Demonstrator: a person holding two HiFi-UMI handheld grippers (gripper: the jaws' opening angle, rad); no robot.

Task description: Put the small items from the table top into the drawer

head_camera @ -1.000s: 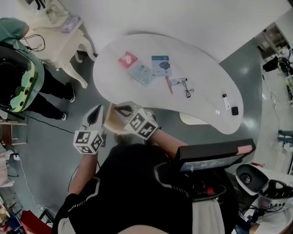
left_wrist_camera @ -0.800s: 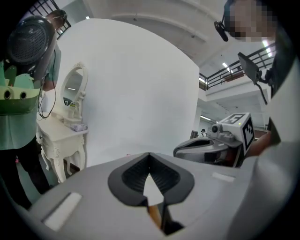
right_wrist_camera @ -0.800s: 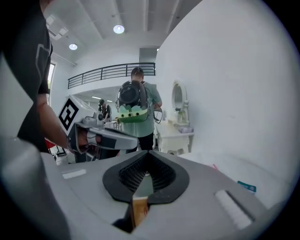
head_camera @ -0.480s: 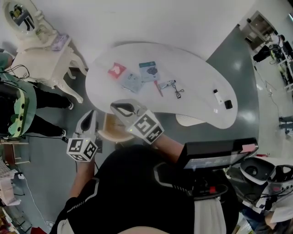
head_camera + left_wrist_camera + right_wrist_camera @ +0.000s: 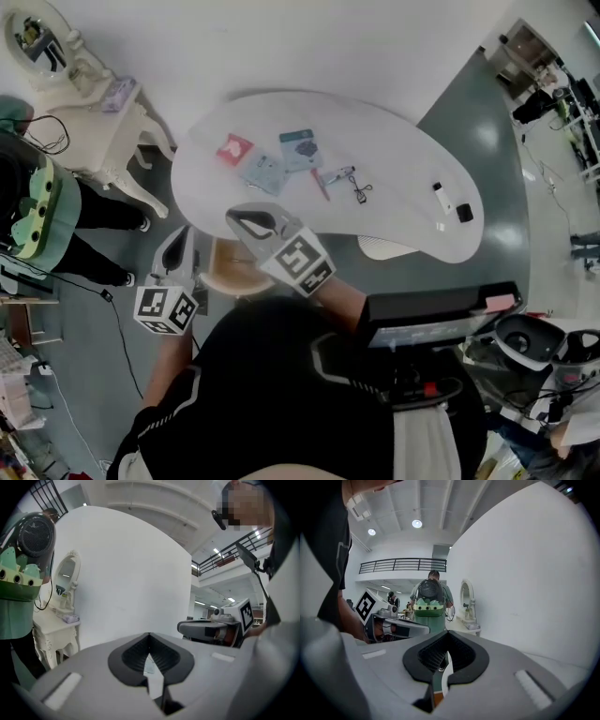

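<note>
Several small items lie on the white curved table (image 5: pixel 394 141): a red packet (image 5: pixel 234 148), a pale blue packet (image 5: pixel 264 172), a blue card (image 5: pixel 302 150), a red pen (image 5: pixel 322 185), a small tube (image 5: pixel 337 174), a black wire tool (image 5: pixel 361 191), a white stick (image 5: pixel 441 199) and a black block (image 5: pixel 464 214). My right gripper (image 5: pixel 242 218) (image 5: pixel 446 635) hangs shut and empty over the table's near edge. My left gripper (image 5: pixel 179 239) (image 5: pixel 149 637), also shut and empty, is off the table to the left. A white rounded part (image 5: pixel 386 247) juts out below the table's near edge.
A round wooden stool (image 5: pixel 225 274) stands under the grippers. A cream vanity table (image 5: pixel 103 108) with a mirror is at the far left, with a person in green (image 5: pixel 37 202) beside it. Black equipment (image 5: pixel 436 319) sits close at my right.
The head view has swung, so the table sits further left in it. Both grippers stay shut near the table's near left edge; the left one has dropped slightly.
</note>
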